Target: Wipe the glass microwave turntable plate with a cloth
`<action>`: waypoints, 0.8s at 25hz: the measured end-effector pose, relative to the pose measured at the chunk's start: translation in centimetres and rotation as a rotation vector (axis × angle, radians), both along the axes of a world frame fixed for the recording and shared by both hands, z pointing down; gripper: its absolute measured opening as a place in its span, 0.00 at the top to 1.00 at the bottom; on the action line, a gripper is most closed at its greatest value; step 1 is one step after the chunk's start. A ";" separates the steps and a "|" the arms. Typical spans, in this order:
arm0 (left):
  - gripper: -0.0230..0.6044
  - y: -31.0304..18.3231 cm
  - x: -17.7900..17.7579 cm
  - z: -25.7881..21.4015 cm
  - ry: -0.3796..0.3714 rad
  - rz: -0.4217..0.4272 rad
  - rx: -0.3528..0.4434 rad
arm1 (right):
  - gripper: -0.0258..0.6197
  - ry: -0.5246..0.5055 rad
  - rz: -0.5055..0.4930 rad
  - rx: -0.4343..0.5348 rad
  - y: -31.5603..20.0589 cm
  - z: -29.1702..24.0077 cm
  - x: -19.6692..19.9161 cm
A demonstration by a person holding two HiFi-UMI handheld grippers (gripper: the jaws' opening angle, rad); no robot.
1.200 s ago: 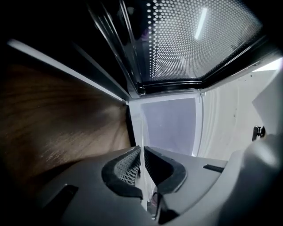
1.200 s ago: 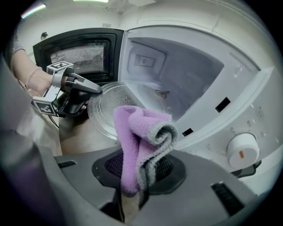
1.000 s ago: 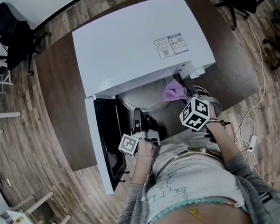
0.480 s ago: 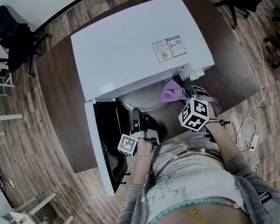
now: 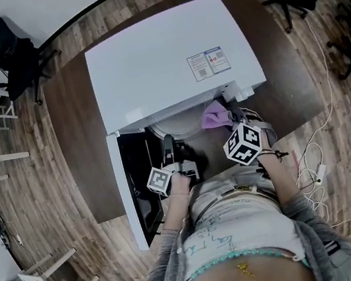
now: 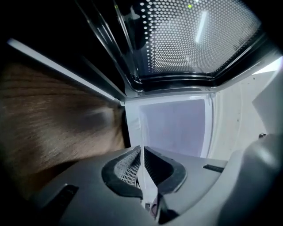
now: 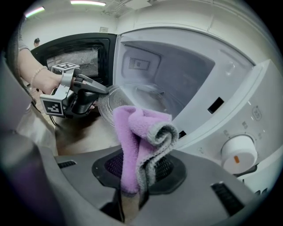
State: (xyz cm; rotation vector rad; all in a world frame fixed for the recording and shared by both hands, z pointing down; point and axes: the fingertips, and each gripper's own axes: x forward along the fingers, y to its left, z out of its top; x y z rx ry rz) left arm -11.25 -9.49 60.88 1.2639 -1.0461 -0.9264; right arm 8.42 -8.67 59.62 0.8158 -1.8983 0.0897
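Observation:
The clear glass turntable plate (image 5: 183, 127) sticks partly out of the open white microwave (image 5: 167, 57). My left gripper (image 5: 168, 140) is shut on the plate's near rim. In the left gripper view the plate (image 6: 141, 132) shows edge-on as a thin pale line pinched between the jaws of the left gripper (image 6: 141, 150). My right gripper (image 5: 230, 119) is to the right of the plate, shut on a bunched purple cloth (image 5: 215, 116). In the right gripper view the purple cloth (image 7: 139, 132) rises from the right gripper (image 7: 139, 156) just short of the plate (image 7: 128, 98), beyond which is the left gripper (image 7: 101, 89).
The microwave door (image 5: 127, 192) hangs open on the left, its perforated window (image 6: 194, 35) above my left gripper. A white dial (image 7: 239, 153) is on the control panel at right. The microwave stands on a dark wooden table (image 5: 78, 140). Cables (image 5: 314, 166) lie on the floor at right.
The head view has shifted slightly. Both grippers, the plate and the cloth keep their places.

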 end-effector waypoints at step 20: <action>0.91 -3.8 -0.4 0.0 -0.015 0.004 -0.021 | 0.79 -0.017 0.075 -0.004 -0.1 -0.2 0.4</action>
